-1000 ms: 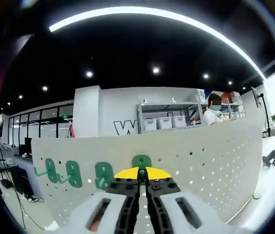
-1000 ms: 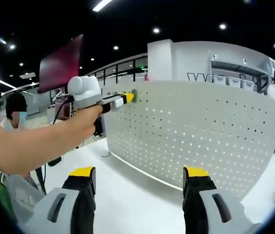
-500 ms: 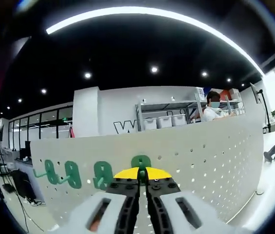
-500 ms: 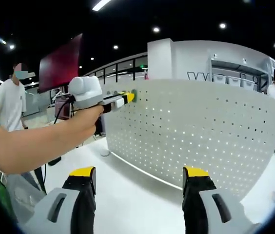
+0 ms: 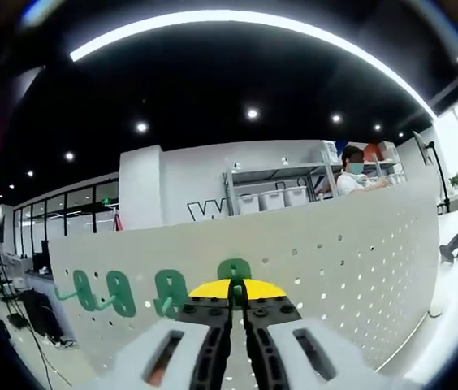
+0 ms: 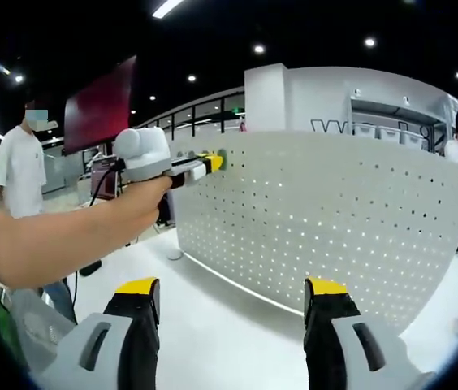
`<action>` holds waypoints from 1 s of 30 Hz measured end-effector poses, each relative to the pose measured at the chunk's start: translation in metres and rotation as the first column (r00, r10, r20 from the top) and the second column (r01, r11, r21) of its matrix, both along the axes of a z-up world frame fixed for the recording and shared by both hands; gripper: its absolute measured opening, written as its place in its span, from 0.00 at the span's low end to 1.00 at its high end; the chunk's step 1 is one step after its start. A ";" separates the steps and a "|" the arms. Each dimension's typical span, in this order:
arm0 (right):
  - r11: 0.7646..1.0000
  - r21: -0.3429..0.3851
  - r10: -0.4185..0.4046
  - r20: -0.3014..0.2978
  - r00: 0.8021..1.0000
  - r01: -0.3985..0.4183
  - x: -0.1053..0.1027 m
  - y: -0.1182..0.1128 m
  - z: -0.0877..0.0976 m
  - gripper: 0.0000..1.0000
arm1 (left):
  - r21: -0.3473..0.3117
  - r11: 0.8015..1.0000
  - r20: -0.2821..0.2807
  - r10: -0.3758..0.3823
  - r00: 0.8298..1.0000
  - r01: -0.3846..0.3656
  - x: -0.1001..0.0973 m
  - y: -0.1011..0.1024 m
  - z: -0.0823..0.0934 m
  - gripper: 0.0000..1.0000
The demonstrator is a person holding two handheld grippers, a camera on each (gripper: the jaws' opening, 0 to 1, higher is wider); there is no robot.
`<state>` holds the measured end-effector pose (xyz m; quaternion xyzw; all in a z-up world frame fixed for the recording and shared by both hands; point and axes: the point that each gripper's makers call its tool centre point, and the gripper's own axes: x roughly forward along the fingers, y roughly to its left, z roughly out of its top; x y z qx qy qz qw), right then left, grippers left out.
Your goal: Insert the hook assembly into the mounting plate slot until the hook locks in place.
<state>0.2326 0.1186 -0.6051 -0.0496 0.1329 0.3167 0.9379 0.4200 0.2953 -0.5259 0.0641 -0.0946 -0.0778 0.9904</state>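
Left hand-held gripper: jaws pinched together, yellow tips meeting on a green hook pressed against the white pegboard, near its top edge. The plate of the hook shows just above the tips; whether it is seated in the holes I cannot tell. Left of it along the same row, three more green hooks on the pegboard: one just beside the held one, one further left, one last, near the board's left end; prongs stick out toward the left from these. Total four green hooks counted in the left gripper view. Right hand-held gripper: jaws wide apart, two yellow-capped black fingers, nothing between them, hovering over the white bench well apart from the pegboard. In the right gripper view the person's forearm reaches in from the left, holding the left hand-held gripper with its tip touching the pegboard's upper left corner; a bit of green shows at the tip. Pegboard stands upright on the bench, curved by the lens. Background: one person in a white shirt standing at left, one person behind the board by metal shelving with white bins.
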 end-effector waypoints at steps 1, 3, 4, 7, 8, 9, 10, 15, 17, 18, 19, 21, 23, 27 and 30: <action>1.000 -0.001 0.001 0.000 1.000 -0.001 0.000 0.000 0.000 0.74 | -0.001 1.000 -0.003 0.000 1.000 0.000 0.000 0.000 0.000 0.05; 1.000 -0.002 0.003 0.002 1.000 -0.003 -0.001 0.001 0.001 0.74 | 0.000 1.000 -0.011 -0.004 1.000 0.004 0.000 0.000 0.000 0.06; 1.000 -0.002 0.003 0.002 1.000 -0.003 -0.001 0.001 0.001 0.74 | -0.003 1.000 -0.013 -0.006 1.000 0.006 0.000 -0.001 -0.001 0.08; 1.000 -0.004 0.003 0.003 1.000 -0.003 -0.001 0.000 0.002 0.74 | 0.006 1.000 -0.006 -0.006 1.000 0.006 -0.002 -0.002 0.001 0.12; 1.000 -0.003 0.002 0.003 1.000 -0.002 -0.002 0.000 0.002 0.74 | 0.007 1.000 -0.006 -0.008 1.000 0.008 -0.002 -0.002 0.001 0.12; 1.000 -0.004 0.002 0.004 1.000 -0.002 -0.002 0.000 0.002 0.74 | 0.012 1.000 -0.003 -0.014 1.000 0.014 -0.003 -0.004 0.002 0.12; 1.000 -0.004 0.001 0.005 1.000 -0.001 -0.002 0.000 0.003 0.74 | 0.013 1.000 -0.002 -0.015 1.000 0.015 -0.004 -0.004 0.003 0.15; 1.000 -0.005 0.002 0.011 1.000 -0.002 -0.003 0.001 0.006 0.74 | -0.003 0.999 0.006 -0.033 0.999 0.033 -0.012 -0.007 0.008 0.19; 1.000 -0.005 0.003 0.014 1.000 -0.003 -0.004 0.001 0.007 0.74 | -0.002 0.999 0.010 -0.039 0.999 0.039 -0.017 -0.008 0.011 0.20; 1.000 -0.005 0.003 0.016 1.000 -0.003 -0.004 0.002 0.008 0.74 | -0.001 0.999 0.012 -0.042 0.999 0.042 -0.019 -0.008 0.012 0.20; 1.000 -0.005 0.002 0.017 1.000 -0.002 -0.005 0.002 0.009 0.74 | 0.001 0.999 0.016 -0.044 0.999 0.044 -0.021 -0.008 0.014 0.21; 1.000 -0.005 0.003 0.021 1.000 -0.003 -0.006 0.003 0.011 0.74 | 0.010 0.999 0.028 -0.049 0.998 0.049 -0.028 -0.008 0.020 0.22; 1.000 -0.006 0.005 0.026 1.000 -0.005 -0.008 0.004 0.013 0.74 | 0.004 0.998 0.038 -0.060 0.998 0.059 -0.035 -0.006 0.026 0.24; 1.000 -0.006 0.007 0.036 0.999 -0.007 -0.012 0.007 0.017 0.74 | 0.003 0.998 0.048 -0.069 0.996 0.068 -0.051 -0.003 0.036 0.26; 1.000 -0.007 0.010 0.041 0.999 -0.010 -0.015 0.009 0.020 0.74 | 0.006 0.997 0.052 -0.077 0.996 0.077 -0.062 -0.001 0.040 0.28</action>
